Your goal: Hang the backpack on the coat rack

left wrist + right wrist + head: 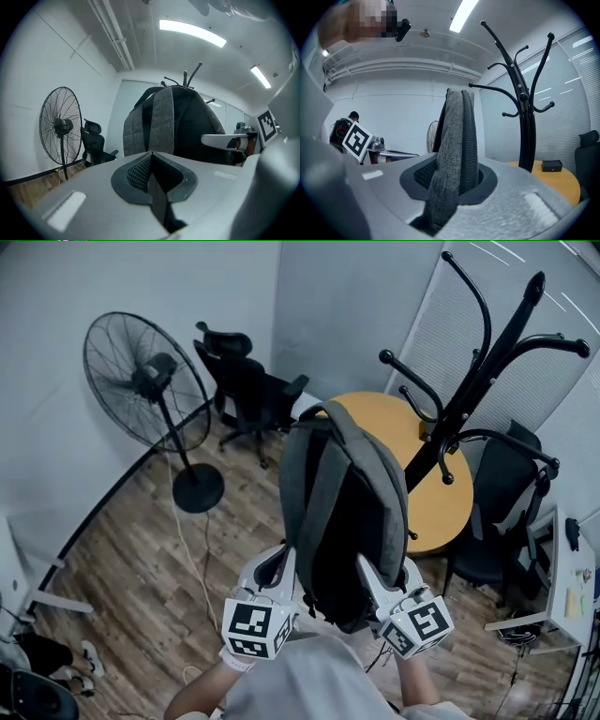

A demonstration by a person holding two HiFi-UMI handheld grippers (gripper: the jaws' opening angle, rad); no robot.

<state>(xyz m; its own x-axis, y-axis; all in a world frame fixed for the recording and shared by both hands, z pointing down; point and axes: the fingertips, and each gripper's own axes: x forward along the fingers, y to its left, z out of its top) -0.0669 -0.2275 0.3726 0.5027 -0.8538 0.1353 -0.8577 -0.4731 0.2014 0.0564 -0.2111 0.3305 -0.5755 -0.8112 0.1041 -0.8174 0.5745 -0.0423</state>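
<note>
Item: backpack (pixel 342 512), held aloft, long axis upright, top end up, before round table (pixel 441 507) near edge, beside coat rack (pixel 469 395). Holds: left gripper (pixel 284 566) jaws nearly together, pinching thin dark strap (pixel 157 201); right gripper (pixel 368 573) jaws narrowly parted, clamping grey shoulder strap (pixel 454 154).

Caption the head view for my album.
The left gripper and right gripper hold a grey backpack up before the coat rack.

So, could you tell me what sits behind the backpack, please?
A round wooden table and the black coat rack stand behind the backpack; the table's near part is hidden by it.
</note>
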